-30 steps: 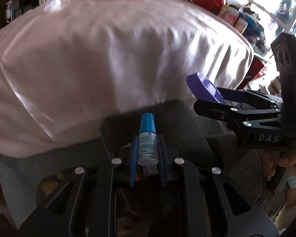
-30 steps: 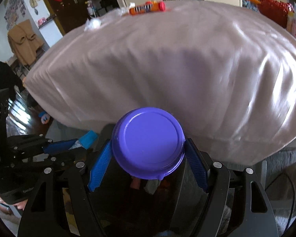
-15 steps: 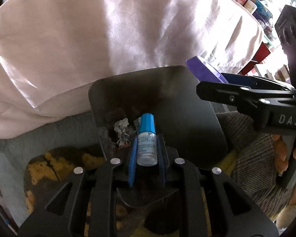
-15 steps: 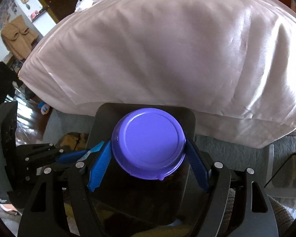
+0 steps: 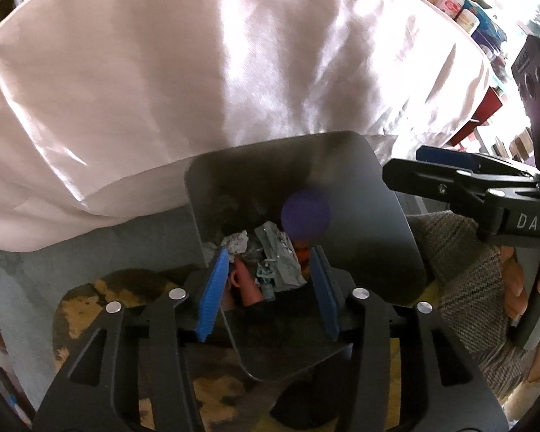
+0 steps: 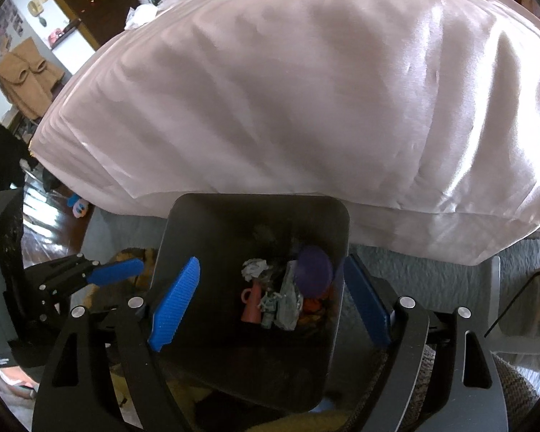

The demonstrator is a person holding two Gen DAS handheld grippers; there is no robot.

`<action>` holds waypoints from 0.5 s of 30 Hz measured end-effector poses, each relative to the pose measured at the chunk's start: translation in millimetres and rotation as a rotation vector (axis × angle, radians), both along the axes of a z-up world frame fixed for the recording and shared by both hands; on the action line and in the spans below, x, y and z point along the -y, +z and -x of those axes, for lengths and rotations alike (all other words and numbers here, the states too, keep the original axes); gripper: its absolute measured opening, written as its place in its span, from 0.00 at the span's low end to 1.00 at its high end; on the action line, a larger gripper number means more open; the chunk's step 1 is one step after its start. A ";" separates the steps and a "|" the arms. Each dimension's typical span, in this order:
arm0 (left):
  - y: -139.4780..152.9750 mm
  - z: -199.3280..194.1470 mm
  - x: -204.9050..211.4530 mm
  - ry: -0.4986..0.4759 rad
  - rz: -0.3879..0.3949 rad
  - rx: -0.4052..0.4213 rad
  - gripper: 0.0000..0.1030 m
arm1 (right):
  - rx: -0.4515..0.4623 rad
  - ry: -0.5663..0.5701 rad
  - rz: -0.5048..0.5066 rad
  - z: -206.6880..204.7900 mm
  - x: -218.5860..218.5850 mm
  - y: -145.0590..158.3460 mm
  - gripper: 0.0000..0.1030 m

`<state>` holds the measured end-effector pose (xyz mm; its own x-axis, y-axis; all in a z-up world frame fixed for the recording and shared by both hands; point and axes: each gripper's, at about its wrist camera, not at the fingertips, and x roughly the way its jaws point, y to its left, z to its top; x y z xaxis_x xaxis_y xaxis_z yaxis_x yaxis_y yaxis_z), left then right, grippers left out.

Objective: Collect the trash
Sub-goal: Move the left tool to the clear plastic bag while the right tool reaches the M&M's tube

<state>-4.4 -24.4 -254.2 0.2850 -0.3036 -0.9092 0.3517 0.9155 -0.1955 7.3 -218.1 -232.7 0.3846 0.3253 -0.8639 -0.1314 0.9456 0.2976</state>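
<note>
The left gripper [image 5: 268,286] points steeply downward, its jaws having just been opening, with nothing clamped between the blue pads [image 5: 212,297]. The right gripper [image 6: 270,306] tilts down likewise, jaws spread wide and empty, having just widened further (a hand [image 5: 525,284] grips its handle at the right edge).

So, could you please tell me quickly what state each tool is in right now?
Left tool: open and empty, jaws just opened, above the black bin.
Right tool: open and empty, jaws just widened; the purple lid is in the bin.
</note>
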 end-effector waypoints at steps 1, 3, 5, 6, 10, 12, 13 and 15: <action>2.2 -0.9 -1.8 0.004 0.000 0.007 0.44 | 0.000 -0.002 -0.001 -0.3 0.5 -0.3 0.81; 7.1 -2.3 -4.9 0.010 0.001 0.024 0.46 | 0.005 -0.007 -0.007 -0.2 1.8 1.4 0.81; 11.9 -4.0 -9.0 0.017 0.000 0.040 0.47 | 0.018 -0.013 -0.016 -0.5 4.6 4.7 0.81; 16.1 -5.0 -11.7 0.021 -0.003 0.055 0.47 | 0.030 -0.019 -0.017 -0.3 5.0 7.4 0.81; 34.8 -11.3 -23.3 0.051 -0.010 0.123 0.50 | 0.110 -0.036 -0.036 0.5 8.2 25.9 0.81; 44.5 -16.3 -30.7 0.071 -0.010 0.153 0.56 | 0.155 -0.044 -0.035 0.0 9.1 36.4 0.81; 51.2 -19.4 -35.8 0.083 -0.011 0.173 0.58 | 0.177 -0.046 -0.035 -1.4 9.5 42.6 0.81; 64.9 -26.0 -44.8 0.102 -0.014 0.210 0.63 | 0.201 -0.046 -0.034 -6.6 10.2 52.5 0.81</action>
